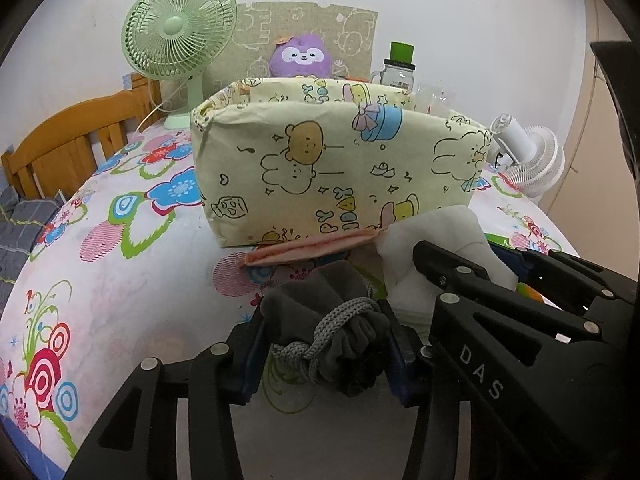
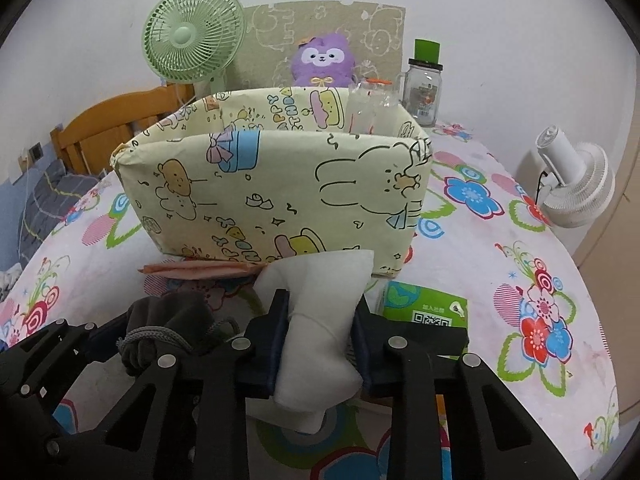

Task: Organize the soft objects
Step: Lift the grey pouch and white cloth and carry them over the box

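Grey drawstring pouch (image 1: 332,332) pinched between the left gripper (image 1: 326,354) pads, just in front of the yellow cartoon-print fabric bin (image 1: 340,168). White soft pad (image 2: 320,320) squeezed in the right gripper (image 2: 320,344), also right in front of the bin, touching its lower front edge. Pink flat cloth (image 1: 312,250) lies at the bin's base, on a floral tablecloth (image 1: 120,240). Behind the bin — green fan (image 1: 180,36), purple plush (image 1: 300,56), glass jar with green lid (image 2: 424,84), against a white wall. White fan (image 2: 576,184) to the bin's right; wooden headboard (image 1: 72,136) to its left. Only the right wrist view shows the green packet (image 2: 424,308) with a QR code, in front of the bin.
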The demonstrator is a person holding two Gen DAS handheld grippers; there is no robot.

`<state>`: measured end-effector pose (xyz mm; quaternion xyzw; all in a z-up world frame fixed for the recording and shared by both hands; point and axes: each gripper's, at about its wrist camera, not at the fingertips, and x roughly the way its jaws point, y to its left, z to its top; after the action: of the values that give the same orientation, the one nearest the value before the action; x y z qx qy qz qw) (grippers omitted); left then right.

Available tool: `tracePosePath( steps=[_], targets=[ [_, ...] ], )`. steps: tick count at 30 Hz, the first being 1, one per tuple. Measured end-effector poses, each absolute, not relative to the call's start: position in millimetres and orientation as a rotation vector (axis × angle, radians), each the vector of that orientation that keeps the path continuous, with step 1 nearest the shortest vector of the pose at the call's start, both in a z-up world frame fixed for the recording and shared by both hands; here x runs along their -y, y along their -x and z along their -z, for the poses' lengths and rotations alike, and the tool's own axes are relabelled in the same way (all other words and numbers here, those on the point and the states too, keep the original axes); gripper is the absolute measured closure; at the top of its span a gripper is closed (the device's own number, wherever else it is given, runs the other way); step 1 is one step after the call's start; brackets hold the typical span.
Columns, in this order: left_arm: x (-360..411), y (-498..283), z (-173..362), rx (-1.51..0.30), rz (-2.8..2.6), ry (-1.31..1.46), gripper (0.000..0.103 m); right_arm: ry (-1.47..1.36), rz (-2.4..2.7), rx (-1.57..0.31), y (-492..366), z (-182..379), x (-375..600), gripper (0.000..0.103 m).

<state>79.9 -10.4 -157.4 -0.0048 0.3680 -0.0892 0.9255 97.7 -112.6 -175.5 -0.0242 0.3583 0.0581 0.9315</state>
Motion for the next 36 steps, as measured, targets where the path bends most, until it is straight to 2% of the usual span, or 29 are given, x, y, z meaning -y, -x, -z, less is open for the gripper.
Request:
tracePosePath(
  steps=[36],
  targets=[
    [32.0,-59.9,95.1,-0.639,0.198,-0.001,0.054,-0.016,-0.098,-0.615,-64.5,110.3,138.2,0.072]
  ],
)
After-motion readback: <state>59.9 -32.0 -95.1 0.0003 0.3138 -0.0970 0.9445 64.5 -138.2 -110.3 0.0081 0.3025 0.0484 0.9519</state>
